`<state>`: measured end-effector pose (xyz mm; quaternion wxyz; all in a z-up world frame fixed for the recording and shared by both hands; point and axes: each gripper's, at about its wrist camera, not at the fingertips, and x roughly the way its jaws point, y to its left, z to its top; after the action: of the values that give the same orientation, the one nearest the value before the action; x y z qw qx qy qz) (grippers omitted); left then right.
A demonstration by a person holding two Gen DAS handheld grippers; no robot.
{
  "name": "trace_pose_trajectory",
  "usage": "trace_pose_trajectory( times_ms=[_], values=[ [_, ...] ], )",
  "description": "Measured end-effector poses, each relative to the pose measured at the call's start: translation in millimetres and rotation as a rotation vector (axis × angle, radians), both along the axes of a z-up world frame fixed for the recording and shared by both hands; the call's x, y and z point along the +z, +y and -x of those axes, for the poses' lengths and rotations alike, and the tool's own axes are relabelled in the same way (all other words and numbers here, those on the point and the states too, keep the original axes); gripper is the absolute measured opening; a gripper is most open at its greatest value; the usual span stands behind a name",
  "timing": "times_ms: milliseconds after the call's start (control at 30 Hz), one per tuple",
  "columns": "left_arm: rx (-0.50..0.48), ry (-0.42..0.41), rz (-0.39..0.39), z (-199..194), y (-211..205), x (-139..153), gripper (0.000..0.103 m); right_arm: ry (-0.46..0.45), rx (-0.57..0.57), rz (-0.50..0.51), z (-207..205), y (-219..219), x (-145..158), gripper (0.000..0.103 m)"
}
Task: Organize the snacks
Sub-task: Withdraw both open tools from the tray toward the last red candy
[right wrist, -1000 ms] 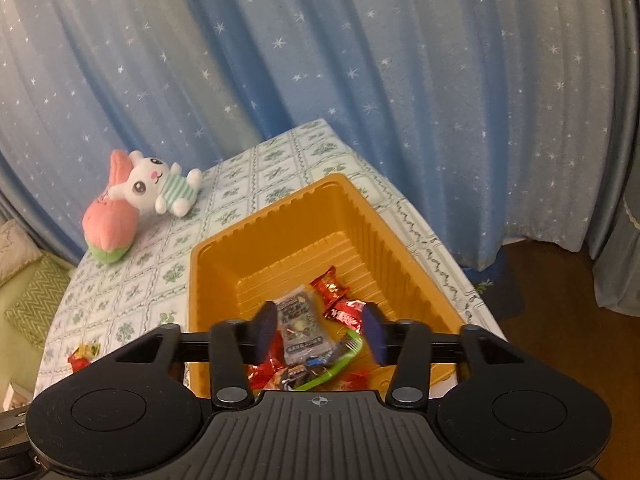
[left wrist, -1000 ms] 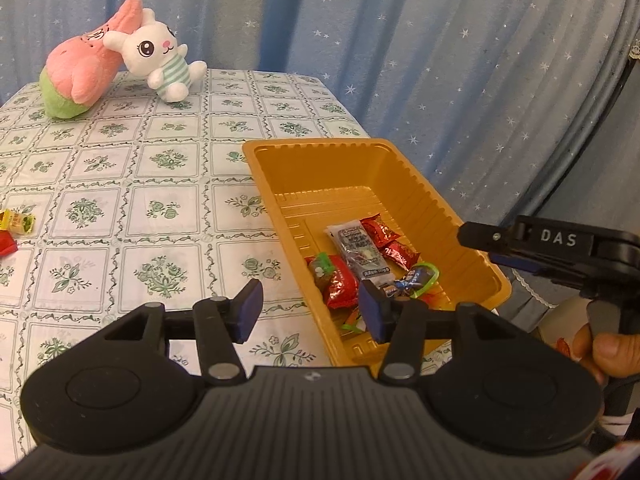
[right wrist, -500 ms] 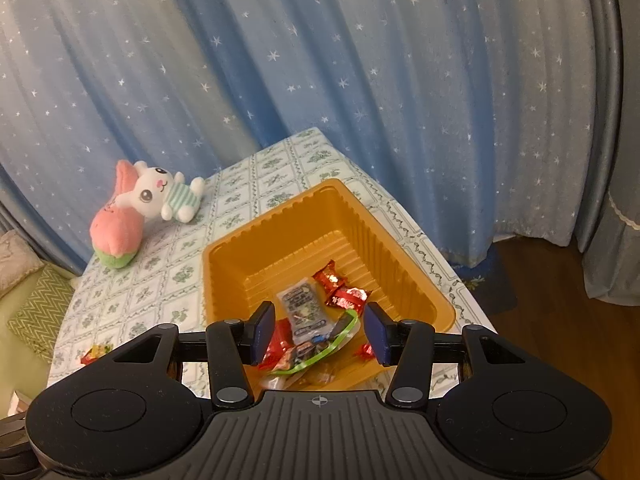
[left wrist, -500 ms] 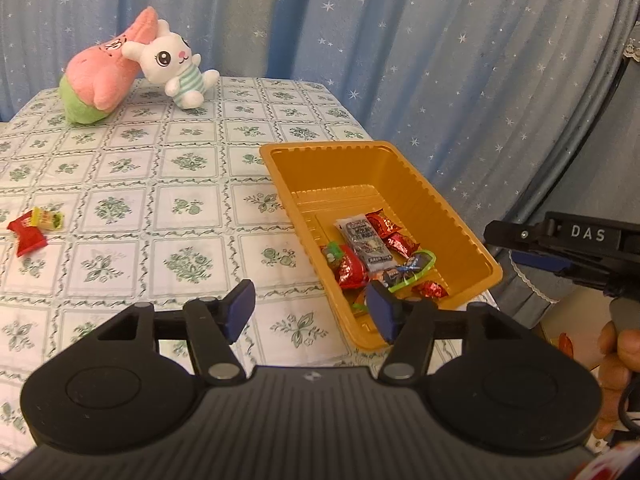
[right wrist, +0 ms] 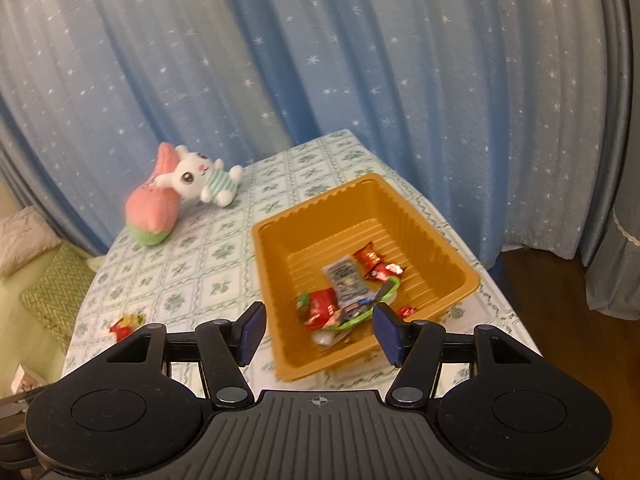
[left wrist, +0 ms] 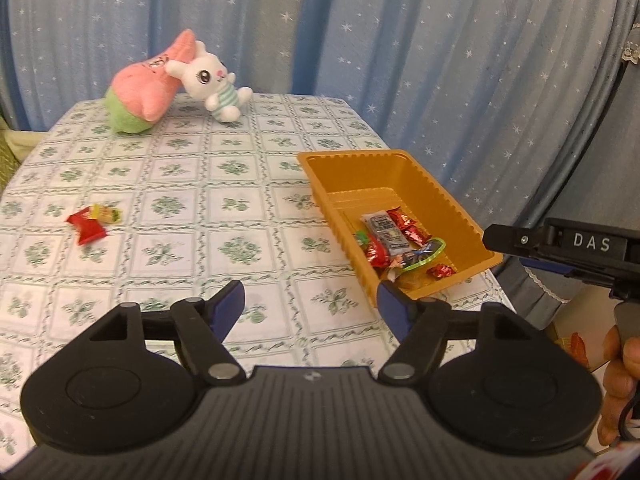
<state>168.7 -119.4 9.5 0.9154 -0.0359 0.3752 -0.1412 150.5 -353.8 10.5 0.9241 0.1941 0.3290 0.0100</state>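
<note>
An orange tray sits near the table's right edge and holds several wrapped snacks; it also shows in the right wrist view, with the snacks inside. Two loose snacks, a red one and a yellow one, lie on the tablecloth at the left; they show small in the right wrist view. My left gripper is open and empty, held above the table's near edge. My right gripper is open and empty, above the tray's near end; its body shows at the left wrist view's right.
A pink plush and a white bunny plush lie at the table's far end. Blue star curtains hang behind and to the right. The table edge drops to the floor right of the tray. A green cushion lies left.
Both grippers have pulled back and risen away from the tray, so more of the table shows. The loose snacks at the left have come into fuller view. Both jaws stay open.
</note>
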Motion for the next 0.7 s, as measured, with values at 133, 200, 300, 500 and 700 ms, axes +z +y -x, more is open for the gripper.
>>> trace_pose_trajectory(
  times_ms=[133, 200, 300, 500, 700],
  values=[
    [0.025, -0.008, -0.008, 11, 16, 4, 0.075, 0.002, 0.028, -0.001, 6, 16, 1, 0.062],
    [0.04, -0.013, -0.011, 16, 26, 5, 0.077, 0.004, 0.043, 0.001, 8, 24, 0, 0.062],
    [0.063, -0.015, -0.02, 22, 41, 6, 0.078, 0.003, 0.067, 0.001, 10, 35, 0, 0.063],
    [0.131, -0.014, -0.045, 29, 73, 7, 0.08, 0.003, 0.117, 0.005, 8, 61, -1, 0.063],
    [0.2, -0.021, -0.055, 31, 104, 8, 0.082, 0.007, 0.174, 0.012, 4, 88, -3, 0.063]
  ],
)
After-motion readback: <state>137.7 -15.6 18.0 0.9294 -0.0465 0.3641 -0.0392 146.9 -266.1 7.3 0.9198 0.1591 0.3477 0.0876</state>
